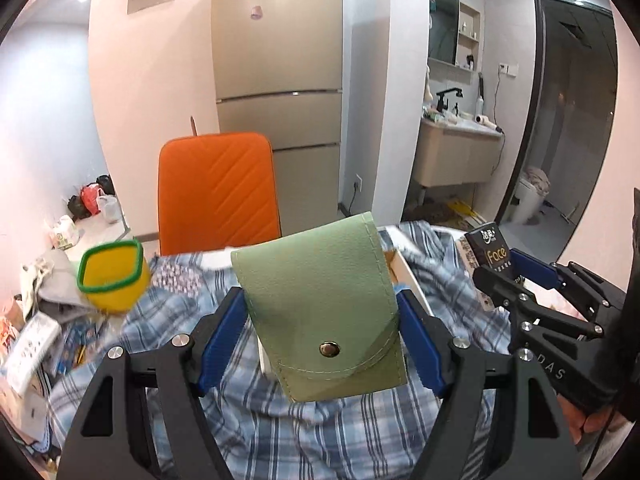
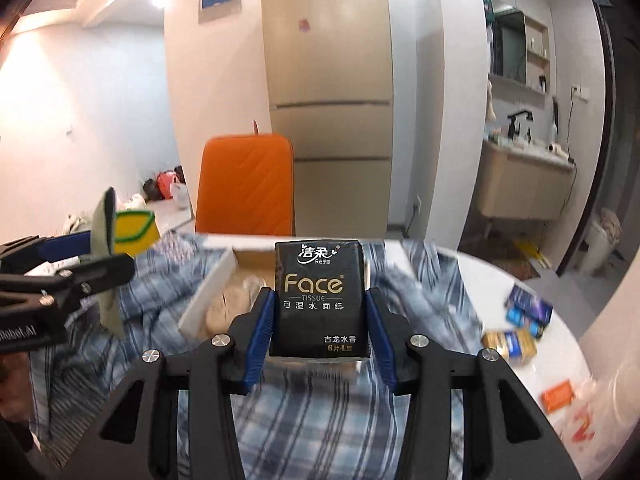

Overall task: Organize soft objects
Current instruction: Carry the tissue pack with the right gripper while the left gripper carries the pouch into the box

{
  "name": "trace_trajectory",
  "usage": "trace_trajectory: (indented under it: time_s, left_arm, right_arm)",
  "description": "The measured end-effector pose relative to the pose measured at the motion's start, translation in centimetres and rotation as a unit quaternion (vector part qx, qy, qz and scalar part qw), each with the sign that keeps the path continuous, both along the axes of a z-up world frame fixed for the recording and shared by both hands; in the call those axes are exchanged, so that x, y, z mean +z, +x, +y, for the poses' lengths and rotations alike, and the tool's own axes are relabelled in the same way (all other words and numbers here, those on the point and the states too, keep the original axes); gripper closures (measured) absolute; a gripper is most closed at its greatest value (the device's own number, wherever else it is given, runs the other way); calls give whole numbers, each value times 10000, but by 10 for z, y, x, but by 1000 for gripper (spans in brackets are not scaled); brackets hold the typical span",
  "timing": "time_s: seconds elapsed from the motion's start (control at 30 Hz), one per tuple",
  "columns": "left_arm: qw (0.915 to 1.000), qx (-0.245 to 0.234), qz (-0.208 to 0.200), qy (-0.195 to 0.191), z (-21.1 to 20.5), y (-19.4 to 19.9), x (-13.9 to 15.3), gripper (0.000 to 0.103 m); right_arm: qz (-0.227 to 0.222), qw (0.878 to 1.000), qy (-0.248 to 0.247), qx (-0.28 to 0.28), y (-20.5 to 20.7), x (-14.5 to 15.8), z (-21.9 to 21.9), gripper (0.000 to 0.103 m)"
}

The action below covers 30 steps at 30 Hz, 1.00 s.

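My left gripper (image 1: 320, 316) is shut on a green pouch (image 1: 320, 300) with a snap button and holds it upright above a blue plaid cloth (image 1: 300, 432). My right gripper (image 2: 320, 320) is shut on a black tissue pack (image 2: 318, 300) marked "Face", also above the plaid cloth (image 2: 320, 420). The right gripper shows in the left wrist view (image 1: 500, 276) at the right, with the tissue pack (image 1: 488, 248). The left gripper shows edge-on in the right wrist view (image 2: 100, 256), with the pouch (image 2: 105, 236). A yellow sponge with a green rim (image 1: 114, 276) is at the left.
An open white box (image 2: 208, 292) with pale soft items lies under the cloth's far side. An orange chair (image 1: 216, 192) stands behind the table. Small packets (image 2: 520, 328) and an orange packet (image 2: 558, 396) lie on the white table at the right. Clutter lies at the left (image 1: 32, 340).
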State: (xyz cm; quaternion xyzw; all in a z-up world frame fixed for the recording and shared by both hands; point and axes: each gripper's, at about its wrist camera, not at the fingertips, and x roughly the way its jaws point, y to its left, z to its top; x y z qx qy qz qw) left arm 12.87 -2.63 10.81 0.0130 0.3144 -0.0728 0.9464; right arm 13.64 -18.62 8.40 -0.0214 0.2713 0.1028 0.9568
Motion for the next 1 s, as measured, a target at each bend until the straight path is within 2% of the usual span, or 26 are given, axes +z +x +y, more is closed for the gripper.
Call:
trace_trajectory:
  time_s: [0.17, 0.33, 0.47, 0.67, 0.77, 0.87, 1.0]
  left_arm:
    - [9998, 88, 19, -168, 1, 30, 7, 29]
    - [9993, 68, 333, -185, -4, 60, -11, 29]
    - [9973, 10, 723, -135, -4, 81, -41, 29]
    - [9921, -40, 1254, -10, -7, 107, -81, 29]
    - [9912, -288, 1286, -106, -9, 114, -97, 29]
    - [9875, -382, 1518, -167, -5, 125, -118, 29]
    - [9849, -392, 1680, 118, -8, 131, -136, 29]
  right_arm:
    - [-108, 9998, 11, -151, 27, 22, 12, 55]
    - [-62, 9991, 128, -409, 63, 29, 15, 55]
    - [245, 9987, 161, -422, 90, 12, 17, 55]
    - [839, 9956, 122, -397, 125, -37, 23, 55]
    - [1144, 9926, 230, -349, 139, -60, 22, 55]
    - [1435, 9886, 377, -272, 152, -80, 19, 55]
    - [1517, 9877, 321, -206, 156, -95, 20, 55]
